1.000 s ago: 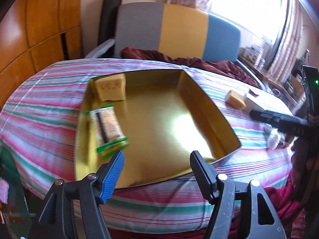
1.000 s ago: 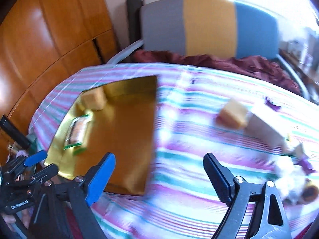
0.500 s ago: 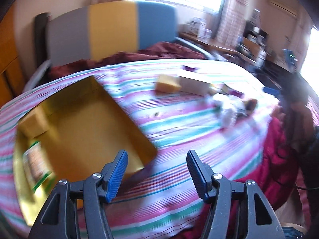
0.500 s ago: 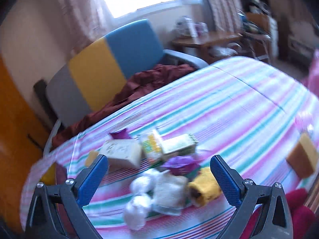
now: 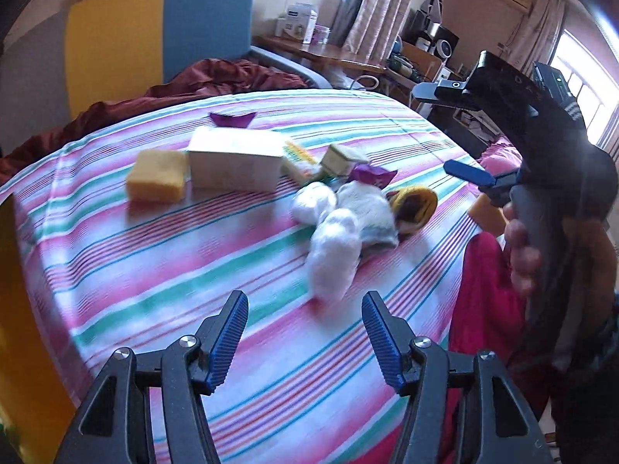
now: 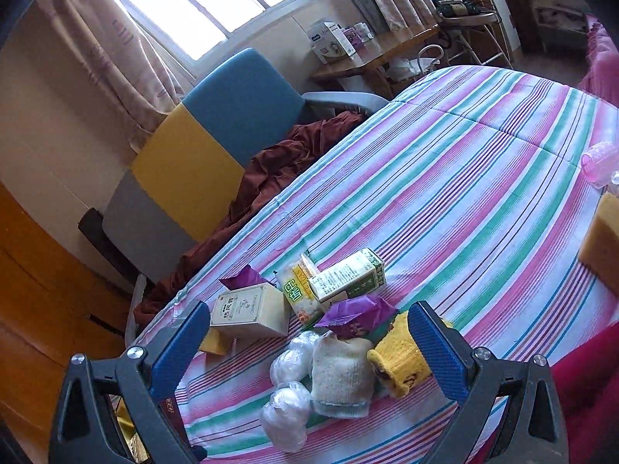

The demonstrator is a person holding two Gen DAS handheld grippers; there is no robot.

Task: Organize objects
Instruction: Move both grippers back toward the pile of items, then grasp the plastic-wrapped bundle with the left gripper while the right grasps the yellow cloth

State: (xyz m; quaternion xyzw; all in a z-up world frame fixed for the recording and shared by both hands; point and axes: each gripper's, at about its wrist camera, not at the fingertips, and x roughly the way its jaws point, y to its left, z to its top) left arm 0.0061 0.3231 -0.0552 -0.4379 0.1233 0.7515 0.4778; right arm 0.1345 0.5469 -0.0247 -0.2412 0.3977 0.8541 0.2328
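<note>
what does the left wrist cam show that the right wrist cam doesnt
Only the left wrist view: the right gripper seen from outside, held in a hand, and a strip of the gold tray at the left edge.

Only the right wrist view: a pink plastic item far right, and the window above the chair.

Both: the striped cloth, the cream box, a yellow sponge, the white wrapped bundles, the purple wrapper, the yellow sock and the green-printed carton.

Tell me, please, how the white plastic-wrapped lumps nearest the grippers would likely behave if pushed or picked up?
The white wrapped lumps look rounded, so they may roll if pushed. Their glossy film suggests a slippery grip. They appear soft and light, probably squashing rather than breaking.
</note>
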